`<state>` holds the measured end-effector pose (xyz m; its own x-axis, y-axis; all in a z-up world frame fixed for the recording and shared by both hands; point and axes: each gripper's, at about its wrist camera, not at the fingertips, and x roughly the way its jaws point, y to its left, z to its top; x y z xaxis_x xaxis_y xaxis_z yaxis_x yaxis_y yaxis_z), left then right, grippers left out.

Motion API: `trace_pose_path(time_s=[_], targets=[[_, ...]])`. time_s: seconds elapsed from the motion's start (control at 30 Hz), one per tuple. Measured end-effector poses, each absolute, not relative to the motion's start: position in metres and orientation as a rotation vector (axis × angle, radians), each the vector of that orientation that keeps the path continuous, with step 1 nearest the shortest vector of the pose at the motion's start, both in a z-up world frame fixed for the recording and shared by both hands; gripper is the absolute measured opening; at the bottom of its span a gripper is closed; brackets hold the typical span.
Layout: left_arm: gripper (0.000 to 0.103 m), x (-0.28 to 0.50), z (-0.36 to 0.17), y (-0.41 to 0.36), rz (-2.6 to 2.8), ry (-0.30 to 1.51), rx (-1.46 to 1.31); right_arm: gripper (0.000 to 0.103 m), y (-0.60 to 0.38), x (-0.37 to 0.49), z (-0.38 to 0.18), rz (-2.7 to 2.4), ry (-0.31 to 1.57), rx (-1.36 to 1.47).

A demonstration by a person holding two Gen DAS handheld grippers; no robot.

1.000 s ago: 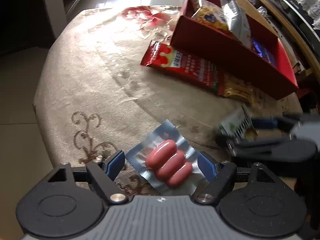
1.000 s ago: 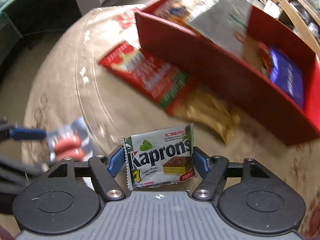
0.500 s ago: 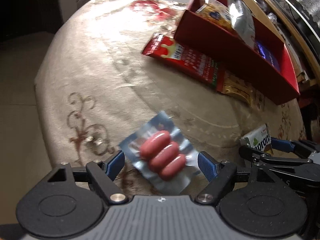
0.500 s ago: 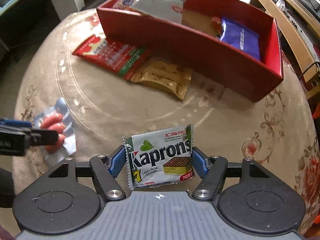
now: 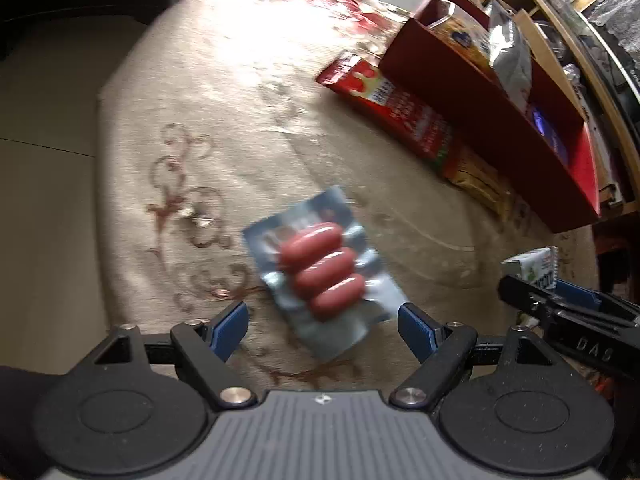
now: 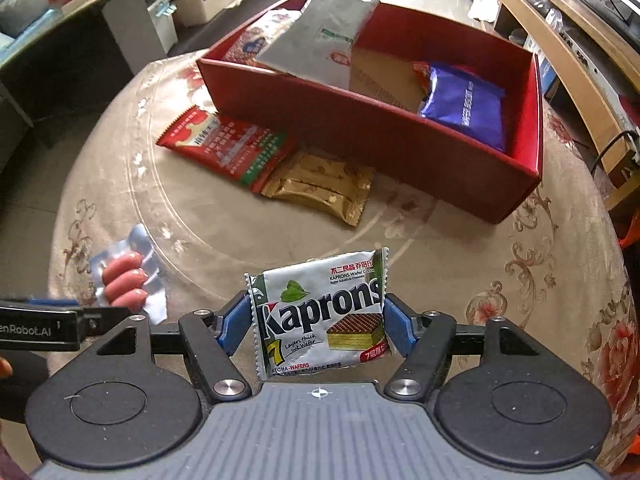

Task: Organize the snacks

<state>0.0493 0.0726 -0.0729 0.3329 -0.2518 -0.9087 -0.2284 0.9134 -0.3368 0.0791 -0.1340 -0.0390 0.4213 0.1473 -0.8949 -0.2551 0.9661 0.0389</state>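
A clear pack of three pink sausages point(image 5: 320, 272) lies flat on the beige patterned tablecloth point(image 5: 240, 120). My left gripper point(image 5: 322, 326) hangs just above it, its blue pads either side of the pack's near end without touching, and its jaws are opening. My right gripper point(image 6: 316, 320) is shut on a white and green Kaprons wafer packet point(image 6: 320, 312), held upright above the table. The sausage pack point(image 6: 124, 280) also appears at the left of the right wrist view. The red box point(image 6: 360, 128) stands behind, with several snack packets in it.
A red snack packet point(image 6: 228, 144) and a gold one point(image 6: 320, 188) lie on the cloth against the box's front wall. In the box are a silver bag point(image 6: 328, 36) and a blue packet point(image 6: 464, 104). A wooden shelf point(image 6: 580, 60) runs along the right.
The right gripper has drawn back from the red box with the wafer packet, and more of the table shows. The left gripper has rolled and shifted slightly; the sausage pack stays on the cloth.
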Motion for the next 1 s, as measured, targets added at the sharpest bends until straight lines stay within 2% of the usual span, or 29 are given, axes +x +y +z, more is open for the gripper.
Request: trace_pose_path(time_s=[0.27, 0.4, 0.47, 0.57, 0.73, 1.0], targets=[[0.081, 0.073, -0.077, 0.045, 0.052, 1.218, -0.453, 0.076, -0.144, 0.078, -0.031, 0.248, 1.086, -0.085], [0.089, 0.09, -0.078, 0.031, 0.069, 1.209, -0.384, 0.076, -0.155, 0.08, -0.029, 0.226, 1.077, -0.064], [0.089, 0.093, -0.078, 0.019, 0.055, 1.213, -0.289, 0.076, -0.159, 0.082, -0.029, 0.214, 1.078, -0.06], [0.087, 0.084, -0.08, 0.01, 0.017, 1.193, -0.169, 0.076, -0.164, 0.084, -0.03, 0.201, 1.083, -0.059], [0.067, 0.079, -0.076, 0.014, 0.031, 1.168, -0.106, 0.076, -0.164, 0.084, -0.03, 0.203, 1.079, -0.063], [0.066, 0.07, -0.071, 0.02, -0.003, 1.165, -0.062, 0.076, -0.153, 0.083, -0.033, 0.227, 1.091, -0.101]])
